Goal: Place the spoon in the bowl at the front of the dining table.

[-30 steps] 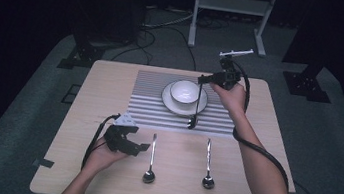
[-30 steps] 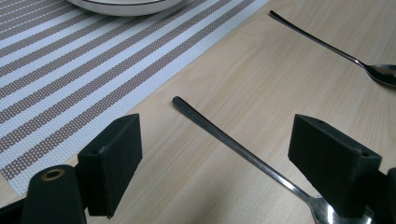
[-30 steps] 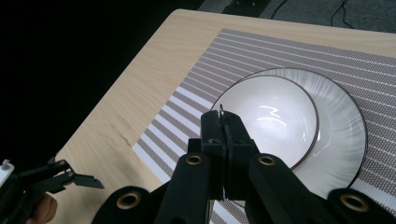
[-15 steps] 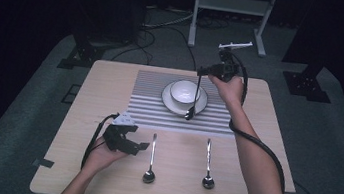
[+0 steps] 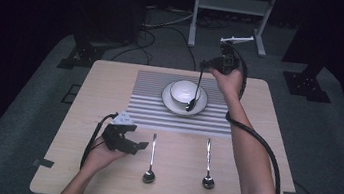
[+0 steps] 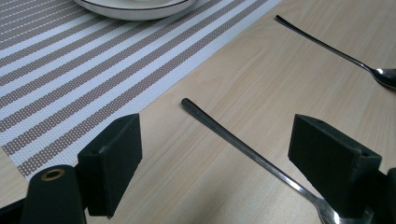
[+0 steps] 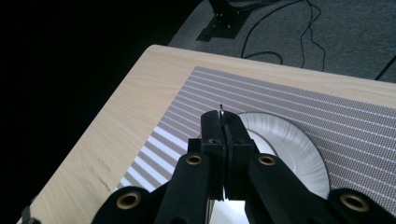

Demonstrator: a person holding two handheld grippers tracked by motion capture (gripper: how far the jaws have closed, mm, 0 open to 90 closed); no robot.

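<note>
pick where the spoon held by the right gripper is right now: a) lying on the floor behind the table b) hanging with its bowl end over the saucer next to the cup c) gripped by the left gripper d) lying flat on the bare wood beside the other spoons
b: the right gripper is shut on the spoon by its handle tip, and the bowl end hangs at the saucer beside the cup.

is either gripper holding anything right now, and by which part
The right gripper is shut on a spoon, pinching the top end of its handle so the bowl hangs over the plate. The left gripper is open and holds nothing.
</note>
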